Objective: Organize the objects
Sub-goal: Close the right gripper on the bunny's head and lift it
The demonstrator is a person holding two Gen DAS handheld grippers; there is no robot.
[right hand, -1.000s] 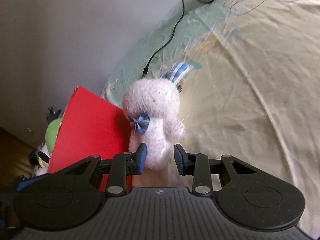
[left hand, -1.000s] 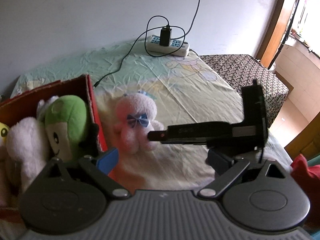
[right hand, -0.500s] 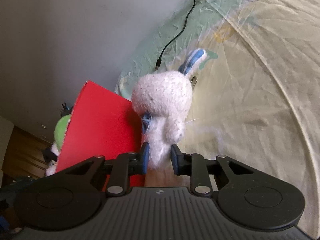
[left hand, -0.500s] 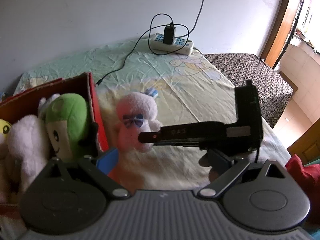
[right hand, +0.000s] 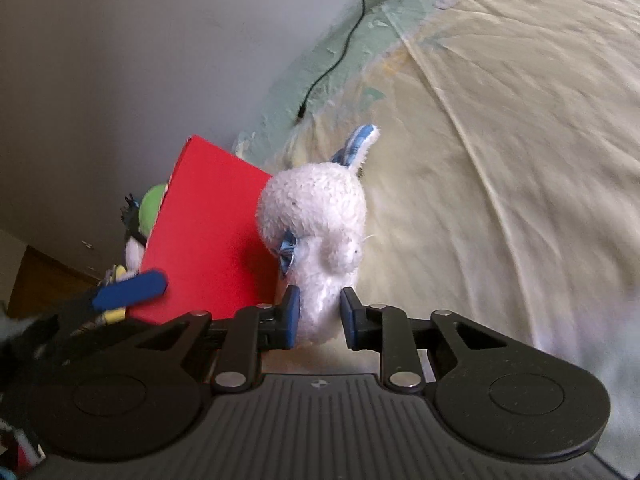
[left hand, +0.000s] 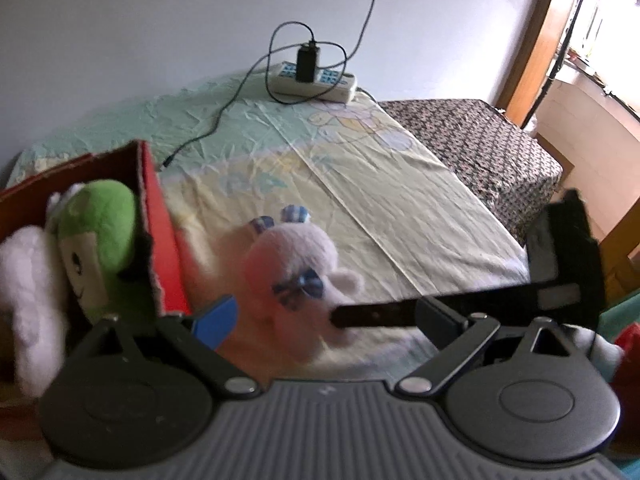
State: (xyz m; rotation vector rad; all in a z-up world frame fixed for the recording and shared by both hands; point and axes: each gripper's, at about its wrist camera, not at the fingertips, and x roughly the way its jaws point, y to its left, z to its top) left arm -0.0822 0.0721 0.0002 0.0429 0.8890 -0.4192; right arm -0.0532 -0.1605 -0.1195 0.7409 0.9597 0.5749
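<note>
my right gripper (right hand: pixel 319 316) is clenched on the white plush bunny (right hand: pixel 320 236), its two blue-padded fingers pressing the lower body from either side. the bunny stands upright between them, head at about 12 o'clock from the fingertips, its blue-checked ear poking toward 1 o'clock and a blue bow at its neck. from the left wrist view i see the same bunny (left hand: pixel 292 276) at the centre, a bit blurred, with the right gripper's black finger reaching in from 3 o'clock and touching its side. i can't tell whether its base still touches the sheet.

the red cardboard box (right hand: pixel 208 232) sits just beside the bunny at its 9 o'clock, the red wall close to the plush. in the left wrist view the box (left hand: pixel 160 240) lies at 9 to 10 o'clock and holds a green-headed plush (left hand: pixel 96 240) and a white fluffy plush (left hand: pixel 28 280), both inside, leaning against each other.

my left gripper (left hand: pixel 324 316) is released, fingers spread wide with nothing between them; its blue pad hangs just in front of the box's corner.

everything rests on a bed with a pale yellow and green sheet (left hand: pixel 380 208). at 12 o'clock, by the wall, a white power strip (left hand: pixel 316 84) lies on the sheet with a black charger plugged in, its black cable (left hand: pixel 216 124) trailing toward the box.
</note>
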